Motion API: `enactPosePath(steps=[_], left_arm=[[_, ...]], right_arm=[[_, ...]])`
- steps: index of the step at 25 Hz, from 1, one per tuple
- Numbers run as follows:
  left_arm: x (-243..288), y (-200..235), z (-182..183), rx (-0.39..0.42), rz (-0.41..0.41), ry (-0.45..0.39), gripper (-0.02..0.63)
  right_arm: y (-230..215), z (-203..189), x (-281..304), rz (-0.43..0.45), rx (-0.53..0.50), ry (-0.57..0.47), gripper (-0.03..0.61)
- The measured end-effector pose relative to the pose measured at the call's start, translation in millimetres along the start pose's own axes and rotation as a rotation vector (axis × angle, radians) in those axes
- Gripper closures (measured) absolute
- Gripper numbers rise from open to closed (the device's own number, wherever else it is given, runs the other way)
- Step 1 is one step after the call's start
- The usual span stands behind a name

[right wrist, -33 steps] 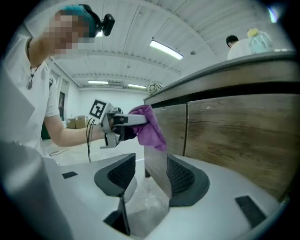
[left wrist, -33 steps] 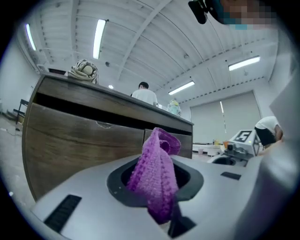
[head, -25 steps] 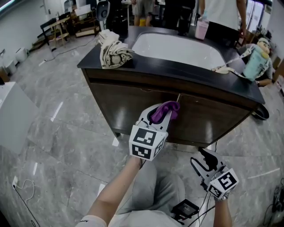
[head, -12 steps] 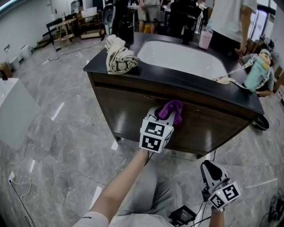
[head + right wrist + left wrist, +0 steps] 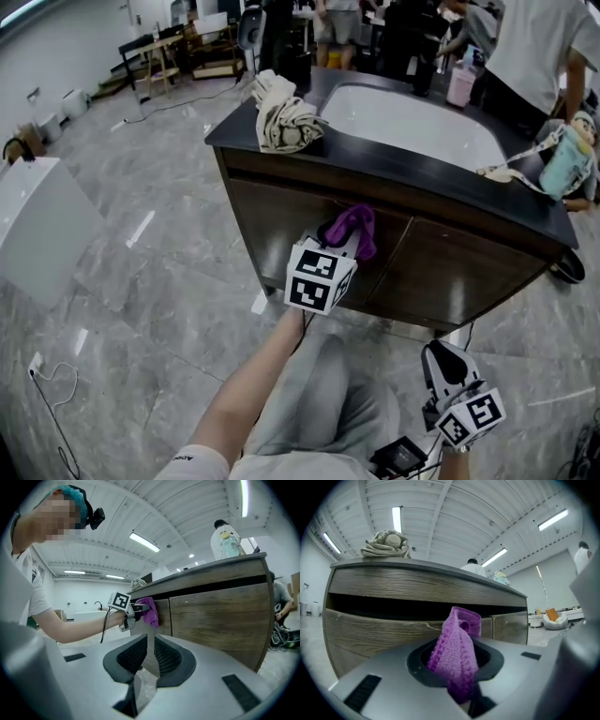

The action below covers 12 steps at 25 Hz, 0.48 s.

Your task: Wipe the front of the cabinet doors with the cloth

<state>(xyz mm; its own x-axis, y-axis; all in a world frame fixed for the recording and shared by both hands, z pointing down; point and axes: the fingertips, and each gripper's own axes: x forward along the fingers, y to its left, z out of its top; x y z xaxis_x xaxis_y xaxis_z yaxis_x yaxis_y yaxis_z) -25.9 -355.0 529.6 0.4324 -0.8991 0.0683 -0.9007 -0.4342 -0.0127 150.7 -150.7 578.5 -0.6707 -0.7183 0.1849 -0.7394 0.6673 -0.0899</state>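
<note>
One white box (image 5: 42, 225) stands at the far left of the head view on the grey marble floor (image 5: 159, 309), with a thin cable (image 5: 52, 398) lying loose in front of it. Right of these stands the dark wood cabinet (image 5: 267, 216). Its black countertop (image 5: 375, 150) holds a white basin (image 5: 412, 117) and, at the left corner, a crumpled beige bundle (image 5: 284, 117).

Below that corner the left gripper (image 5: 345, 244) is raised on a bare forearm (image 5: 253, 384), its marker cube facing the camera. Its fingers are clamped on a purple cloth (image 5: 352, 230); in the left gripper view the knitted fabric (image 5: 457, 644) stands up out of the closed jaws and folds over at the top. In the right gripper view the cloth (image 5: 150, 611) looks to be against the upper part of the left door (image 5: 370, 634), just left of the seam between the two doors. The right door (image 5: 215, 616) is bare.

Lower and further right, the right gripper (image 5: 439, 356) hangs near the person's knee, well apart from the cabinet and pointing toward it. Its own view shows the ribbed pads (image 5: 165, 654) drawn almost together, only a thin slit between them and nothing in it.

At the countertop's far edge a pink bottle (image 5: 461, 84) stands beyond the basin, and a pale green bottle (image 5: 572, 159) with a strap sits at the right end. Several people (image 5: 539, 47) stand behind the cabinet
</note>
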Motion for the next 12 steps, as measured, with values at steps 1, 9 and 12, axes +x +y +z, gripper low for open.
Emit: enactPosePath(steps=[1,9,12], left_arm=[[-4,10,-1,-0.001,0.016,0.002,0.530],[-47,98,-7,-0.022,0.141,0.037,0.531],[-58,127,-9,-0.011,0.181,0.050,0.531]], right_arm=[[7,3,7,0.014,-0.012,0.000,0.518],[63,19,44,0.130,-0.076,-0.012,0.518],[73,15,53,0.156,-0.079,0.002,0.518]])
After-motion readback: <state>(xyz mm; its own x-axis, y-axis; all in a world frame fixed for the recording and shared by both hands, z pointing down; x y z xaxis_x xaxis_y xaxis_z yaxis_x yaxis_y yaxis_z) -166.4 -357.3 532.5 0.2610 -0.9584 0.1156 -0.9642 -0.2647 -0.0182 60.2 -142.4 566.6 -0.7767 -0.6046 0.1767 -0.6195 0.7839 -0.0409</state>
